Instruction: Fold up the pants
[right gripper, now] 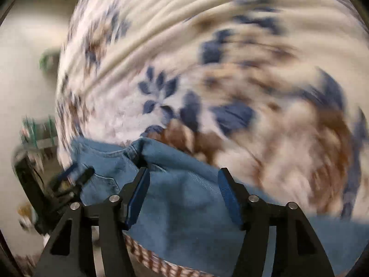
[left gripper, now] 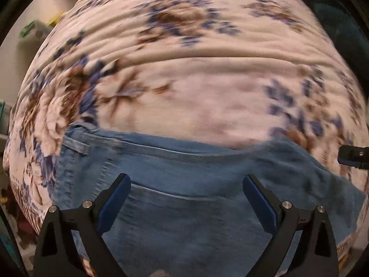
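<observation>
Left wrist view shows the jeans (left gripper: 184,184) flat under spread left tongs (left gripper: 186,182); right view shows bunched denim beneath spread right tongs (right gripper: 183,180).

We see a wide stretch of the cream blanket with blue and brown flowers (left gripper: 196,87) lying bare beyond the blue denim pants (left gripper: 184,184), rippled only by shallow ridges, so a tool can sweep there freely. The pants cover the near part of the bed, bunched into a raised fold (right gripper: 138,150) in the right wrist view. Our left tool (left gripper: 186,191) hangs above the denim with its fingers spread and nothing between them, as does our right tool (right gripper: 184,189). Off the bed's left edge stands blurred clutter (right gripper: 39,129), crowding that side.
</observation>
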